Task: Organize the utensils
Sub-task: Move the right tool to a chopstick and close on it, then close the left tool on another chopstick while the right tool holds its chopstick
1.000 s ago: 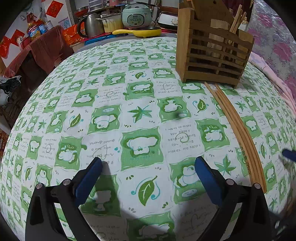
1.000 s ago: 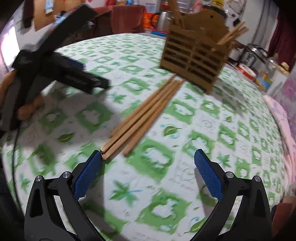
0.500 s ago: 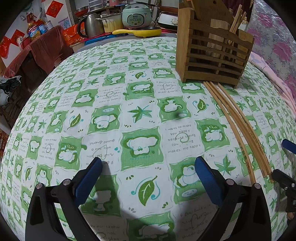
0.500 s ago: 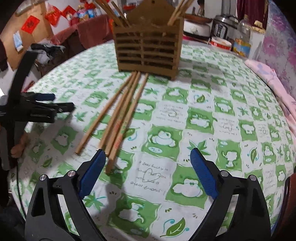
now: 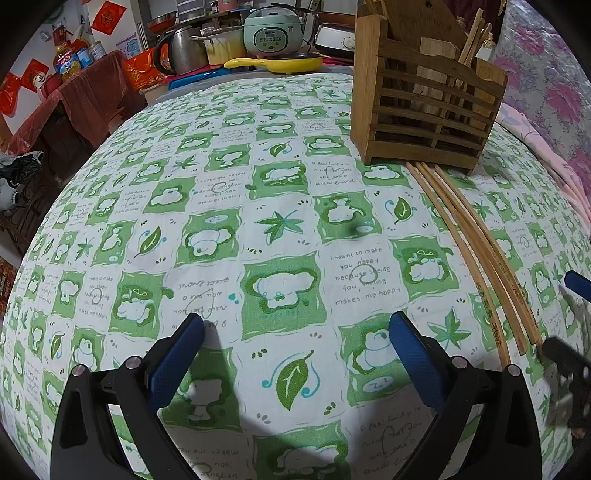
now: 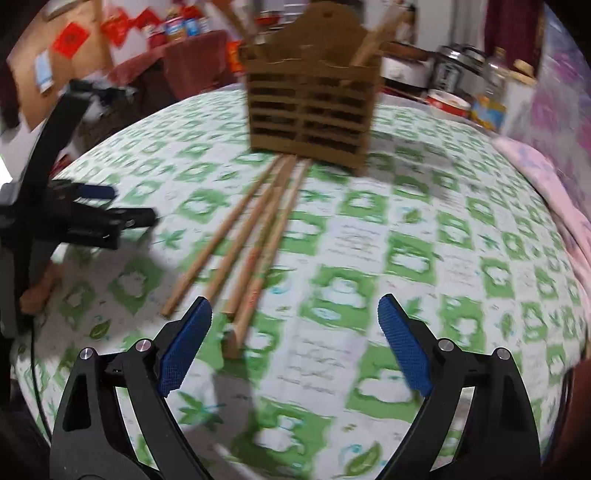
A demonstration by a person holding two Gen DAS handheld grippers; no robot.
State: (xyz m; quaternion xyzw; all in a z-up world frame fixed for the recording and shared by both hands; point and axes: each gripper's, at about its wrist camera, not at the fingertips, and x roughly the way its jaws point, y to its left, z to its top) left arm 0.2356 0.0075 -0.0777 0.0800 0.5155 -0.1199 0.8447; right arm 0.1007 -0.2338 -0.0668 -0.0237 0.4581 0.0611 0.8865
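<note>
Several wooden chopsticks (image 5: 476, 258) lie fanned on the green-and-white tablecloth (image 5: 280, 229), their far ends against a slatted wooden utensil holder (image 5: 424, 110) that has more chopsticks standing in it. My left gripper (image 5: 295, 328) hovers open over bare cloth, left of the chopsticks. In the right wrist view, the chopsticks (image 6: 258, 236) run from the holder (image 6: 310, 110) toward my right gripper (image 6: 295, 310). It is open, and their near ends lie just inside its left pad without being pressed. The right gripper (image 5: 565, 317) also shows at the left view's right edge, and the left gripper (image 6: 122, 206) at the right view's left.
Behind the table stand a kettle (image 5: 181, 48), a rice cooker (image 5: 273, 33) and a yellow pan (image 5: 280, 62). A pink floral cloth (image 5: 554, 92) lies along the right. A hand (image 6: 37, 288) holds the left gripper. Pots and jars (image 6: 461, 81) stand at the back right.
The right gripper swung round to face the holder and now straddles the chopsticks' near ends. The tight bundle has fanned apart. The right gripper's fingers came into the left view's edge. The left gripper stayed still.
</note>
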